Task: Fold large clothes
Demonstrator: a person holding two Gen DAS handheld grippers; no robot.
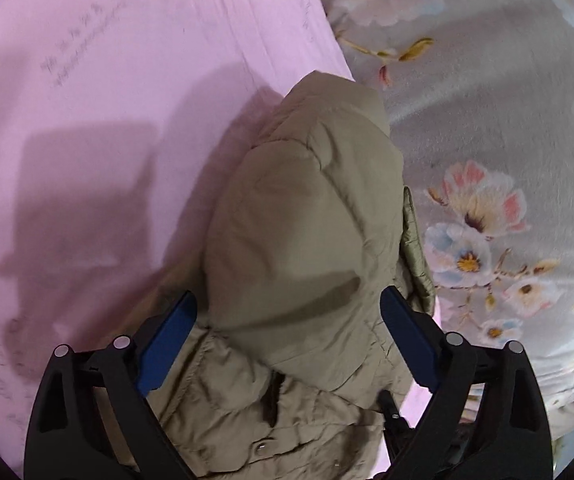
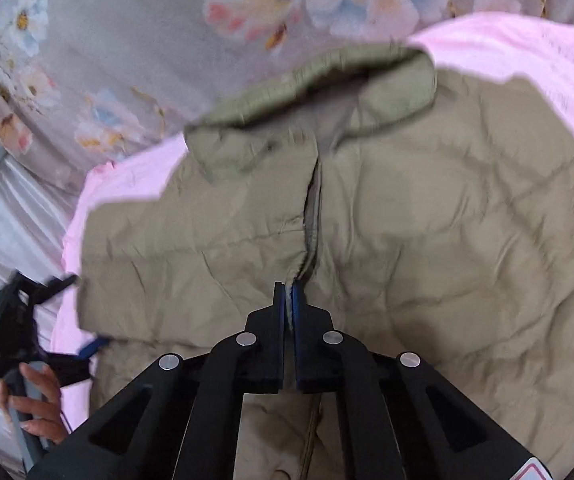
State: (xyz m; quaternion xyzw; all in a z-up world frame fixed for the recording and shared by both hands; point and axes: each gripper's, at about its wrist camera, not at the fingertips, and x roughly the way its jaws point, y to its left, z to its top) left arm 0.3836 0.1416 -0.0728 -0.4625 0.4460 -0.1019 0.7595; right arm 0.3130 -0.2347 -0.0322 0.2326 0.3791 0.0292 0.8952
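A khaki padded jacket (image 2: pixel 367 220) lies spread on a pink sheet (image 1: pixel 107 80), which in turn covers part of a grey blanket printed with pale flowers (image 1: pixel 507 128). In the right wrist view the jacket lies front up, its collar (image 2: pixel 327 76) toward the blanket and its front opening (image 2: pixel 313 208) running straight down toward the camera. The right gripper (image 2: pixel 288 296) has its two fingers pressed together just at the lower end of that opening; whether any fabric is caught between them cannot be told. At the left edge of this view a hand (image 2: pixel 35 396) holds the handle of the left gripper (image 2: pixel 59 312), which sits at the jacket's side edge. In the left wrist view, the left gripper (image 1: pixel 287 316) stands spread wide, its blue pads (image 1: pixel 167 344) on either side of a puffy sleeve (image 1: pixel 303 208) that lies folded over the jacket body; the pads do not press on it. A metal snap (image 1: pixel 261 447) shows on the fabric near the bottom of that view. The gripper's shadow falls on the pink sheet to the left.
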